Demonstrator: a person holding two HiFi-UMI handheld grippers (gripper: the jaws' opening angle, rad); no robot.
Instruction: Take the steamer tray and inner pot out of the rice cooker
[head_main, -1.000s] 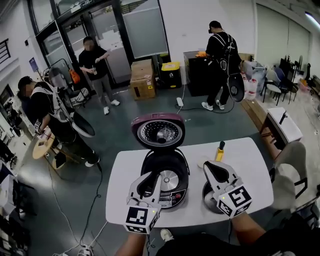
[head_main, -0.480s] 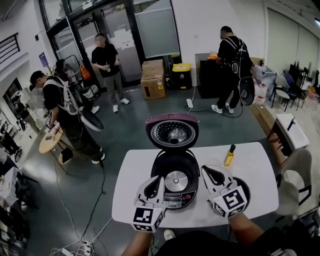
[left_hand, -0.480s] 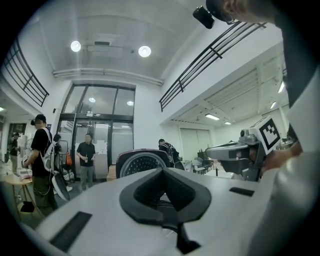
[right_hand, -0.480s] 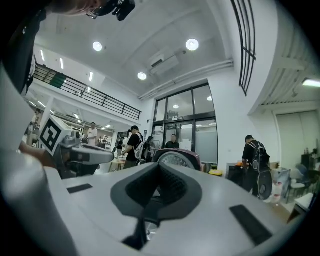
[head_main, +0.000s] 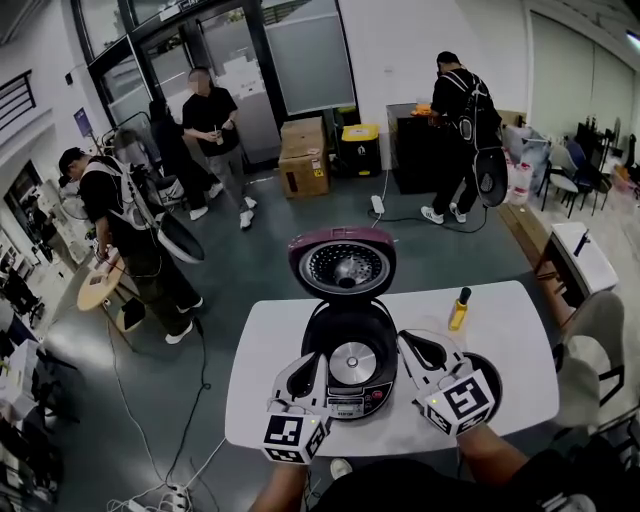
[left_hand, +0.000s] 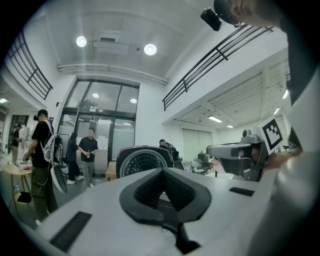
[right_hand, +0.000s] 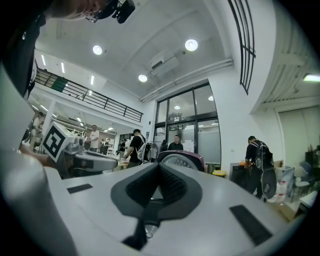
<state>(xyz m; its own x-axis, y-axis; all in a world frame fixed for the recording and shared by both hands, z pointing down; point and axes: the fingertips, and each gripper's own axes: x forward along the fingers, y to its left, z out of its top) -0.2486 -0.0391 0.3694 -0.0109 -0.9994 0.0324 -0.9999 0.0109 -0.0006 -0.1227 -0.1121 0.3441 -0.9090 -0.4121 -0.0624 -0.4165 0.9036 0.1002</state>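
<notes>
Rice cooker (head_main: 350, 345): head view; on the white desk (head_main: 260, 400), lid (head_main: 343, 265) up, between the two finger pairs.
Left fingers (head_main: 312, 365): beside cooker's left front.
Right fingers (head_main: 420, 345): beside its right side; dark round pot (head_main: 495, 372) just right of them.
Left gripper view: fingers pressed together, nothing held; lid beyond tips.
Right gripper view: fingers together, empty; lid ahead.

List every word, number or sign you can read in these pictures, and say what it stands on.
No text is readable.
Rice cooker control panel: print too small.
Blue wall sign: blurred.
Cardboard box: markings too small.
Cubes on left gripper and right gripper: square patterns only, no letters.
</notes>
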